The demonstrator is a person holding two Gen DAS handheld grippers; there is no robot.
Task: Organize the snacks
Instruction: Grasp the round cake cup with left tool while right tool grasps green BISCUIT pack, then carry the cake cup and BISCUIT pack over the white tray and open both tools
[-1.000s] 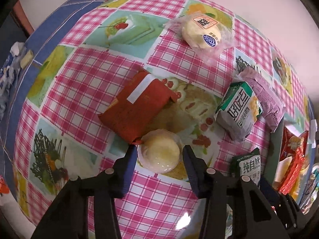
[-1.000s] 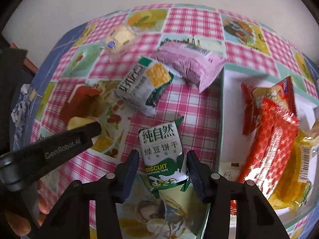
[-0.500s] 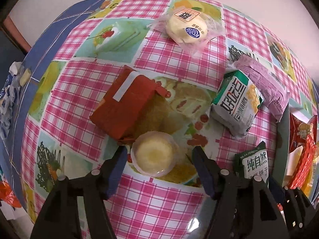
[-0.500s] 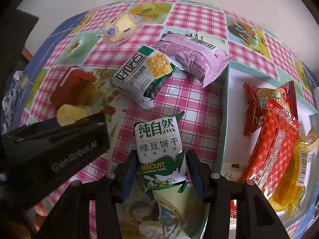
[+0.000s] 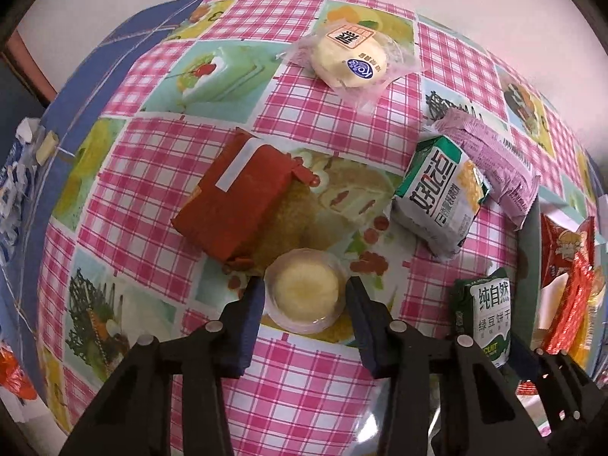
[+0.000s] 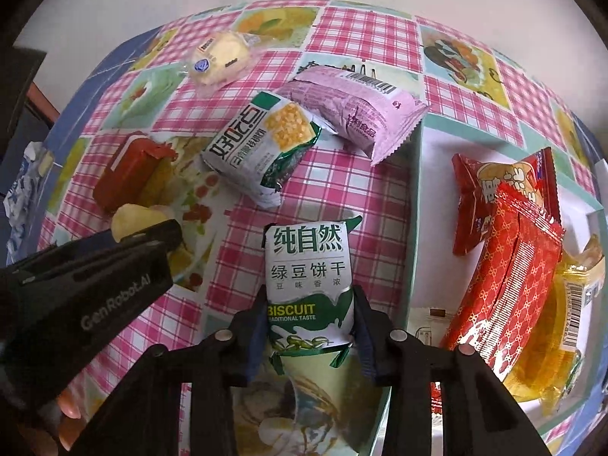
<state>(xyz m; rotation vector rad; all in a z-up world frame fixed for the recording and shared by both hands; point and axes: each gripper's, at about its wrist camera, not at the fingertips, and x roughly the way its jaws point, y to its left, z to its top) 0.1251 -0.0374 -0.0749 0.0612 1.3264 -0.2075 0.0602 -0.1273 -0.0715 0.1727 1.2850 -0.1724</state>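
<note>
Between the left tongs (image 5: 304,296) sits the jelly cup (image 5: 306,290), pads just closed onto it, while the right tongs (image 6: 309,315) grip the biscuit packet (image 6: 307,281) lengthwise, tray (image 6: 414,205) right.

On the worktop (image 5: 159,174), the jelly cup (image 5: 306,292) sits nearest, between the left gripper's (image 5: 304,296) fingers, with the flat packet (image 5: 243,197) just behind it to the left. Further back lies the wrapped bun (image 5: 351,61). Off to the right, the corn snack pack (image 6: 262,144) rests beside the pillow pack (image 6: 353,110), the biscuit pack (image 6: 309,285) before them, and the tray (image 6: 414,197) holding packets at far right.
</note>
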